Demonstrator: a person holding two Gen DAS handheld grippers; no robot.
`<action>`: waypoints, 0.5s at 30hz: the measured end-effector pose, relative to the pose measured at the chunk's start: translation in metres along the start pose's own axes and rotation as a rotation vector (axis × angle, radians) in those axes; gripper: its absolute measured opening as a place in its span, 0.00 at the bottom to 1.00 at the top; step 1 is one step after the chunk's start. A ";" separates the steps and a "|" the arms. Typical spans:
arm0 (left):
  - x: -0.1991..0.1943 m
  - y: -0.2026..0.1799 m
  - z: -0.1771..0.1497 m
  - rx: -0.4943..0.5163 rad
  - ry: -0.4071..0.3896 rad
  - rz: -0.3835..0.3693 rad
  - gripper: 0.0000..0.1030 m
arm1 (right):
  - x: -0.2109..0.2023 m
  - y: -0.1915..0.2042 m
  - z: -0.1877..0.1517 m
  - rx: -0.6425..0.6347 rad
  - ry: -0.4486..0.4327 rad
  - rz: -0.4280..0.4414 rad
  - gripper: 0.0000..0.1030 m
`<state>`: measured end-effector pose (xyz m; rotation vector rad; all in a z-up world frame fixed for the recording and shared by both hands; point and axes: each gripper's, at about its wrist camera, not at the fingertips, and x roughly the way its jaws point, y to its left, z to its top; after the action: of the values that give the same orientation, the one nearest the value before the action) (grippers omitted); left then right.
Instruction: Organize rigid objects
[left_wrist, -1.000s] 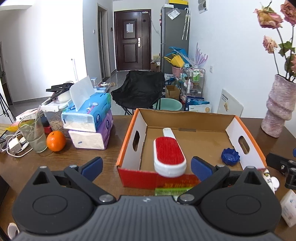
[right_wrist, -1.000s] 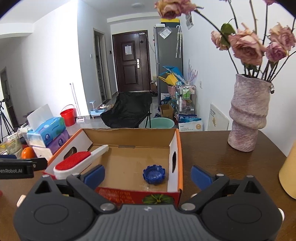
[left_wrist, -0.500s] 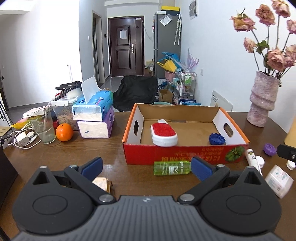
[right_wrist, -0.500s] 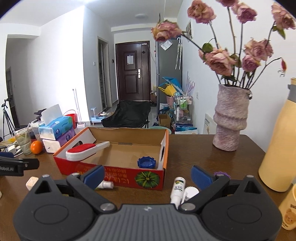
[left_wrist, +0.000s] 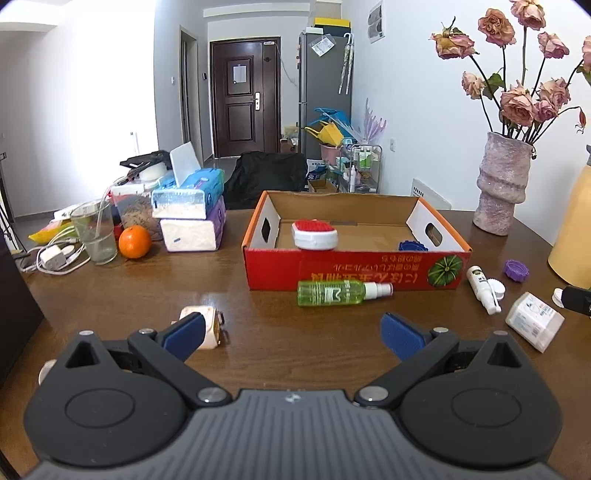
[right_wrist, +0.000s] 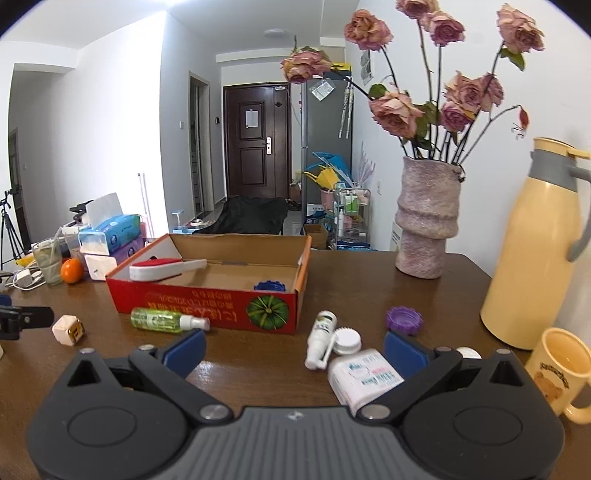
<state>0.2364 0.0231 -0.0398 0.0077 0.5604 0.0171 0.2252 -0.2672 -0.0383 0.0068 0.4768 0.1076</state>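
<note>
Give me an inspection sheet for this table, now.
Surface: brown wooden table, glossy.
Job's things: red cardboard box holds lint brush and blue cap; outside it lie green spray bottle, white spray bottle, purple cap, white packet, white cube.
Clutter: tissue packs, orange, glass, vase, yellow flask, mug.
Grippers: left gripper and right gripper open, empty.
Cables: white charger cable.
Surroundings: dark door, black chair.

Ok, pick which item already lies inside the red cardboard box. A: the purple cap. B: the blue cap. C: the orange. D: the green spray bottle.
B: the blue cap sits on the floor of the red cardboard box, near its right wall, along with the red lint brush.
</note>
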 end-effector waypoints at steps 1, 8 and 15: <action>-0.002 0.001 -0.003 -0.003 0.001 -0.001 1.00 | -0.003 -0.002 -0.002 0.002 0.001 0.000 1.00; -0.017 0.008 -0.021 -0.025 0.001 0.017 1.00 | -0.021 -0.008 -0.019 -0.014 -0.003 -0.020 1.00; -0.038 0.024 -0.035 -0.058 -0.028 0.041 1.00 | -0.042 -0.018 -0.037 -0.015 -0.007 -0.037 1.00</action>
<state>0.1852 0.0463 -0.0494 -0.0368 0.5315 0.0734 0.1735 -0.2904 -0.0524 -0.0163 0.4687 0.0751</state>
